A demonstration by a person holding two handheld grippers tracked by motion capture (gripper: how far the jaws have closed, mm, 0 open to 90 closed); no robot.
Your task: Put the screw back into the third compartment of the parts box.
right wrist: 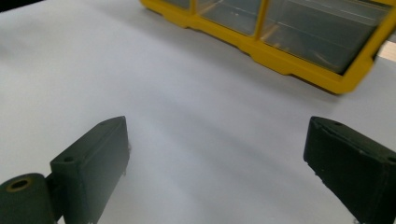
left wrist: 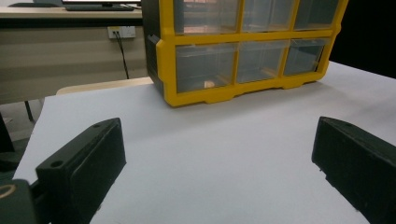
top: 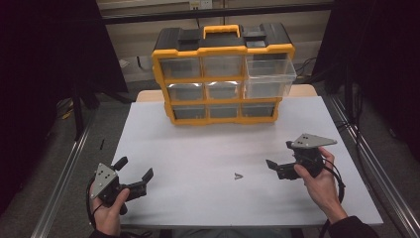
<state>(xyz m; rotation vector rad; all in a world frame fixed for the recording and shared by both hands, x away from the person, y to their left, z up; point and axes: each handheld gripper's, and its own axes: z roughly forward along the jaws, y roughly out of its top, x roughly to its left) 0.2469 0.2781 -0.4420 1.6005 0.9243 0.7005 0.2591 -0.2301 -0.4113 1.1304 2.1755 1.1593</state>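
Right claw (top: 280, 154), at lower right of the high view: spread wide, jaws far apart, nothing between them. Points toward the left of the frame, low over the white counter (top: 198, 148). Left claw (top: 134, 167), at lower left of the frame: also fully open and empty, aimed to the right.

Small grey piece (top: 238, 175) on the counter, in the lower middle of the frame, a little right of centre. Lies to the left of the right claw and slightly lower in the picture, near to it, almost along the line where its jaws point. Well apart from the left claw, with much bare counter between. Right claw clearly the nearer one, so probably the better one for the pick.

Looks like a little V or bent shape, but too small to tell its long axis, so cannot say how the jaws should turn around it.

Yellow organiser (top: 223, 106) in the upper middle of the frame, well apart from the piece. One clear drawer (top: 270, 77) at its upper right pulled out, the others shut. Likely the goal for the piece, up and a little to the right from where it lies.

Next move, as a judgement: a short reach leftward and down with the right claw, then closing over the piece.
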